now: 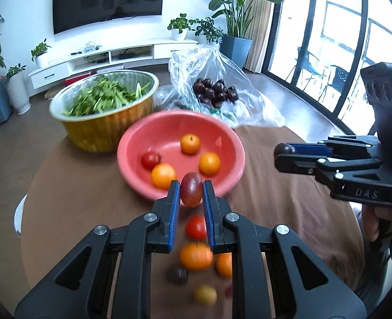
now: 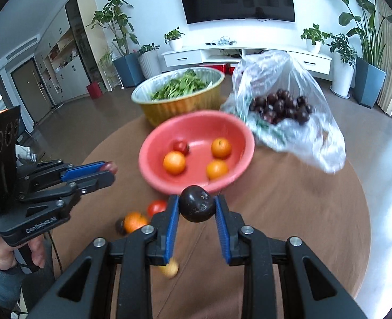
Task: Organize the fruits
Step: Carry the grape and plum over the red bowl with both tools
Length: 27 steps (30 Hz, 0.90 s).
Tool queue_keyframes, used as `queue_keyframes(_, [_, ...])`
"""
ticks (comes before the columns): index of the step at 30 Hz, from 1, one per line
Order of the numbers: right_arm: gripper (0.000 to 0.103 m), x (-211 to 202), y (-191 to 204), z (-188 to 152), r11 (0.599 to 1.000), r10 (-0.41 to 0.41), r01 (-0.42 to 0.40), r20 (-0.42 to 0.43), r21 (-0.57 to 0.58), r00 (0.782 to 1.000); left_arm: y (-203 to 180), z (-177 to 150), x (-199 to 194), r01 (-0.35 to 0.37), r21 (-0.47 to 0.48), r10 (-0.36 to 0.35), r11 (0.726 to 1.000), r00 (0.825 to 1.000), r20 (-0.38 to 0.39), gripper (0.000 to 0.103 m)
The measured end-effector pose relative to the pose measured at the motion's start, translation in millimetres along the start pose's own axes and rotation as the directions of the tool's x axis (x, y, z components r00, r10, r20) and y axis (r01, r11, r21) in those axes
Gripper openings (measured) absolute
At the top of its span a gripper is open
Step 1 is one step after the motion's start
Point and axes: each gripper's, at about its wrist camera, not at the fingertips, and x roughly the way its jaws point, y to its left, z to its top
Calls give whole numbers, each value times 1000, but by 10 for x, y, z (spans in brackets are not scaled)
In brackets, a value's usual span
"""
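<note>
My left gripper [image 1: 191, 190] is shut on a small reddish-purple oval fruit [image 1: 191, 189], held above the near rim of the pink bowl [image 1: 132, 143]. My right gripper [image 2: 197, 204] is shut on a dark round plum [image 2: 197, 204], also just in front of the pink bowl [image 2: 148, 159]. Inside the bowl lie three oranges [image 2: 174, 162] and a red tomato [image 2: 181, 146]. Several loose fruits lie on the brown table below: a tomato [image 1: 196, 227], oranges [image 1: 196, 256], a dark plum [image 1: 177, 275] and a yellowish fruit [image 1: 206, 295].
A gold foil basin of green leaves [image 1: 102, 106] stands behind the bowl to the left. A clear plastic bag with several dark plums [image 1: 214, 93] lies behind it to the right. The round table's edge [image 2: 360, 212] curves close on the right.
</note>
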Motion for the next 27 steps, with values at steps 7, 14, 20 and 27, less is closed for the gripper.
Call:
queue_keyframes(7, [29, 497, -125, 326, 1000, 1, -1, -46, 8, 999, 77, 306, 602, 1, 20, 0, 1000, 999, -43, 16])
queue_keyframes(14, [29, 898, -156, 415, 1000, -17, 16, -99, -8, 995, 175, 350, 1058, -6, 18, 8, 1000, 996, -88, 16])
queue_keyframes(20, [30, 1131, -204, 428, 999, -45, 42, -132, -31, 990, 183, 330, 1240, -17, 23, 19, 1000, 995, -102, 16])
queue_keyframes(27, [30, 1249, -220, 394, 997, -71, 64, -150, -47, 986, 182, 263, 1370, -35, 42, 40, 999, 991, -127, 17])
